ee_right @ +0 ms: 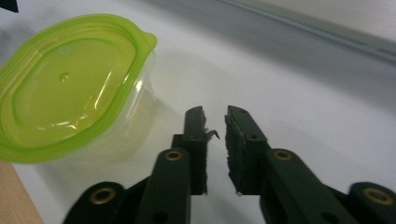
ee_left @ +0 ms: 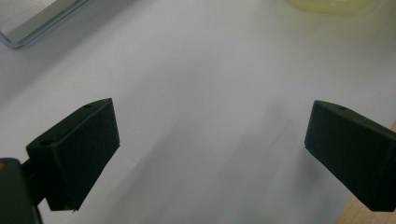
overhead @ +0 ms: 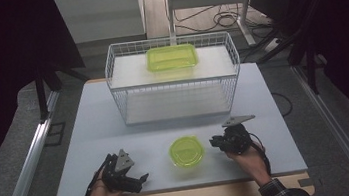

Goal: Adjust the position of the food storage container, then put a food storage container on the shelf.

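Two hand-held grippers, both empty; right one (overhead: 216, 142) slightly parted just beside tub (overhead: 186, 151), nearer than wide-open left (overhead: 130, 174).

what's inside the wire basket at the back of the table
A rectangular container with a green lid sits on the upper shelf of the wire basket. Its contents are hidden by the lid.

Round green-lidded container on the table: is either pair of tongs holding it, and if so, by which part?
Nothing is held. The round container sits free between the left tongs and the right tongs, both open and empty.
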`<state>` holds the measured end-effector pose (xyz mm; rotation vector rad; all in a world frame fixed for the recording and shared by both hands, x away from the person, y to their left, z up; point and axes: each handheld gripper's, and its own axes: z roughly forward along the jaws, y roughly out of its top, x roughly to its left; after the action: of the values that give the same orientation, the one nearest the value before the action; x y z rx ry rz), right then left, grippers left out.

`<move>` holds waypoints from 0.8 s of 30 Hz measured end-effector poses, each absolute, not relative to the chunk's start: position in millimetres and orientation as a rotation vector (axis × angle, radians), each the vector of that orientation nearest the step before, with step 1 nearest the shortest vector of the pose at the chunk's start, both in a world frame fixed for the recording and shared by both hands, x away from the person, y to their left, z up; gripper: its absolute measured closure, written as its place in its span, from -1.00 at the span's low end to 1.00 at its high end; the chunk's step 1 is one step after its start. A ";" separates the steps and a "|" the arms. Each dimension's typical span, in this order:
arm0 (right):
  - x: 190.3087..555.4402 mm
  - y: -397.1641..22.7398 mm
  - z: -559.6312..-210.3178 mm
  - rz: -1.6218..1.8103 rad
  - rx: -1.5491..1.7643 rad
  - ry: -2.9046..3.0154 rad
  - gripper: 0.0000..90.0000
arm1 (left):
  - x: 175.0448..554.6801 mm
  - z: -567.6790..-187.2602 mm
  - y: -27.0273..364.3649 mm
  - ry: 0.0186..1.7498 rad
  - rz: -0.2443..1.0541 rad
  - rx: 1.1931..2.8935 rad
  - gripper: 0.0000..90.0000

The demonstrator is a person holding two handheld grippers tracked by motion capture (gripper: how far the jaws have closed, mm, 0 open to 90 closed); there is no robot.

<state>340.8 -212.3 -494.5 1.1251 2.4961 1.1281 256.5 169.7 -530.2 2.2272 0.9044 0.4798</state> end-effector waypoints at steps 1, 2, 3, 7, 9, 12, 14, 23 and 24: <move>339.8 -213.8 -493.4 1.126 1.122 2.489 0.59 | 256.3 -530.0 169.6 0.903 0.481 2.228 -0.94; 337.9 -216.5 -491.6 1.116 1.109 2.478 0.53 | 256.3 -530.0 169.6 0.901 0.485 2.229 -0.94; 336.2 -218.2 -490.4 1.112 1.100 2.472 0.46 | 256.3 -530.1 169.5 0.901 0.487 2.229 -0.94; 330.7 -224.3 -486.1 1.116 1.081 2.455 0.12 | 256.4 -530.0 170.4 0.904 0.500 2.223 -0.94; 329.2 -227.0 -485.2 1.132 1.077 2.459 -0.09 | 256.3 -530.8 170.4 0.904 0.506 2.225 -0.94; 327.2 -228.1 -485.5 1.178 1.066 2.461 -0.41 | 256.3 -532.0 169.9 0.896 0.517 2.239 -0.94; 325.4 -228.6 -486.8 1.207 1.064 2.467 -0.53 | 256.3 -532.2 169.7 0.893 0.517 2.240 -0.95; 325.6 -229.0 -491.5 1.235 1.047 2.481 -0.84 | 256.8 -533.0 169.7 0.890 0.520 2.246 -0.95; 325.5 -228.4 -491.5 1.231 1.041 2.486 -0.85 | 256.9 -533.2 169.7 0.891 0.520 2.247 -0.95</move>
<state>325.5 -228.4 -491.5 1.0407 2.4859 1.2306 256.9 169.7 -533.2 2.2473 0.8907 0.5197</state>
